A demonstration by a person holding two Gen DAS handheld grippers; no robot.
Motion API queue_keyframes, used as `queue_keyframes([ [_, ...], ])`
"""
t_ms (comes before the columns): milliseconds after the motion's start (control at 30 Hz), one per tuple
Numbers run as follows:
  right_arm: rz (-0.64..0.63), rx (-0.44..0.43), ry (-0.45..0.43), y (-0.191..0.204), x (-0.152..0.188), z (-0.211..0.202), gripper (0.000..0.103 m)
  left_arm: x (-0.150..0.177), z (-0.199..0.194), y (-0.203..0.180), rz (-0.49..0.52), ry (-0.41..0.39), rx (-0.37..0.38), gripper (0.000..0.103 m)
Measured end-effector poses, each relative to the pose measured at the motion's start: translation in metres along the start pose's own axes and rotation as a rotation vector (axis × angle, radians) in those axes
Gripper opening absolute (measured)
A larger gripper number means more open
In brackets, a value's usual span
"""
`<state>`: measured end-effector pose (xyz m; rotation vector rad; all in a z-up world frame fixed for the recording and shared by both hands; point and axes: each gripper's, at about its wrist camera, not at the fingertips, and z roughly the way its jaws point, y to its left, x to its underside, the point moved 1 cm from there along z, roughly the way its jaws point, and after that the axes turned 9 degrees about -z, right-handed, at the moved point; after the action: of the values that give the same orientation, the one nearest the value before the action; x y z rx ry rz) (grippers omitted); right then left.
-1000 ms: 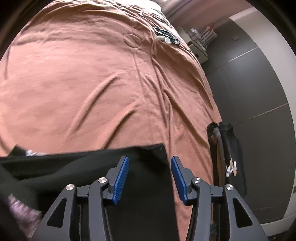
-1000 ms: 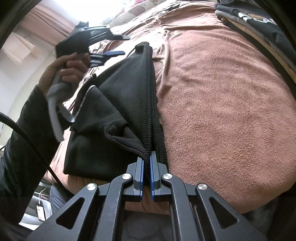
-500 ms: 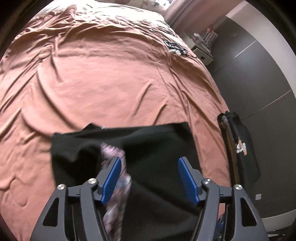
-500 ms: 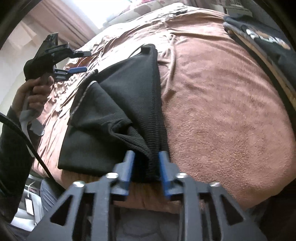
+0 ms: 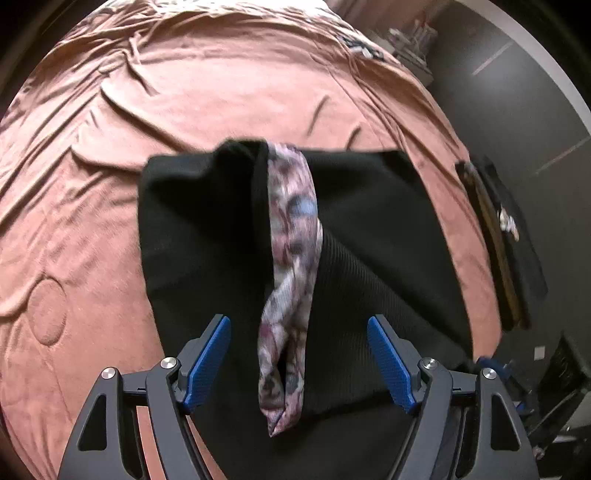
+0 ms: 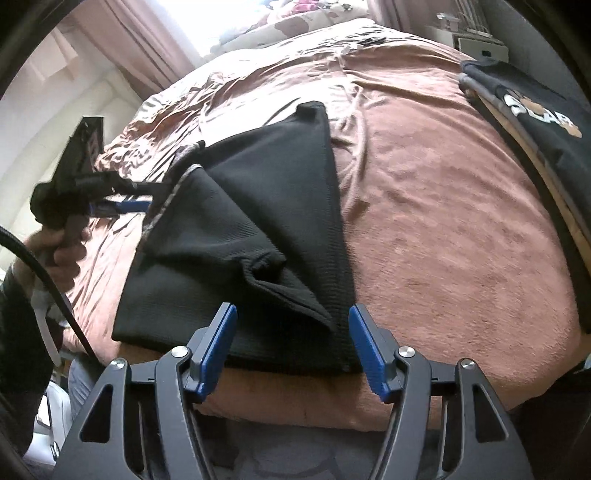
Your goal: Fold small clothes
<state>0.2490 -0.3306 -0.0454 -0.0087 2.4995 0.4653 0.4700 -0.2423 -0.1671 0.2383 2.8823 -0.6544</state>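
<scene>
A black garment [image 5: 369, 229] lies folded on the brown bedspread [image 5: 184, 92], and a strip of floral lining [image 5: 291, 258] shows along its middle fold. My left gripper [image 5: 297, 358] hovers above it; its jaws are opening and the floral strip lies below the gap, not pressed. In the right wrist view the garment [image 6: 266, 192] reaches the bed's near edge. My right gripper [image 6: 291, 347] stands over that edge, its jaws opening, with the cloth's bunched corner between the pads and free of them. A hand holds the left gripper [image 6: 144, 195] at the garment's far left side.
A stack of folded clothes [image 6: 535, 110] with a printed black shirt on top lies at the bed's right edge, seen also as a dark stack [image 5: 509, 240] in the left wrist view. Pillows [image 6: 280, 26] lie at the head. A dark wall [image 5: 535, 92] runs along the right.
My right gripper has let go of the garment's edge and opened. My left gripper has drawn back across the garment and opened wider; the floral lining now shows.
</scene>
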Motion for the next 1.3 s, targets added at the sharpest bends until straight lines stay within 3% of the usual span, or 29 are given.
queue_keyframes([
  [67,-0.038,0.016,-0.004,0.008,-0.004,0.001,0.061,0.003,0.003,0.001,0.003,0.015,0.013,0.076],
  [133,-0.075,0.031,0.001,0.016,-0.010,0.004,0.061,0.002,0.005,0.002,-0.011,0.022,0.026,0.068],
  [300,-0.140,0.047,0.049,0.027,-0.022,0.018,0.061,-0.001,0.006,0.008,-0.053,0.060,0.094,0.061],
  [367,-0.155,0.045,0.072,0.030,-0.025,0.026,0.061,-0.002,0.009,0.010,-0.081,0.083,0.141,0.054],
  [433,-0.161,0.042,0.084,0.031,-0.030,0.034,0.061,-0.002,0.011,0.013,-0.108,0.093,0.159,0.028],
  [500,-0.160,0.027,0.087,0.032,-0.033,0.039,0.061,-0.003,0.013,0.013,-0.130,0.104,0.190,0.013],
  [667,-0.165,-0.011,0.088,0.032,-0.037,0.046,0.061,-0.014,0.011,0.009,-0.187,0.107,0.299,0.008],
  [833,-0.152,-0.029,0.089,0.024,-0.040,0.051,0.061,-0.033,0.008,-0.001,-0.213,0.089,0.362,0.008],
  [1167,-0.115,-0.033,0.046,0.009,-0.050,0.060,0.061,-0.070,0.018,-0.023,-0.222,0.080,0.401,0.008],
  [1300,-0.100,-0.023,0.034,0.000,-0.055,0.064,0.046,-0.084,0.029,-0.030,-0.224,0.077,0.404,0.008],
])
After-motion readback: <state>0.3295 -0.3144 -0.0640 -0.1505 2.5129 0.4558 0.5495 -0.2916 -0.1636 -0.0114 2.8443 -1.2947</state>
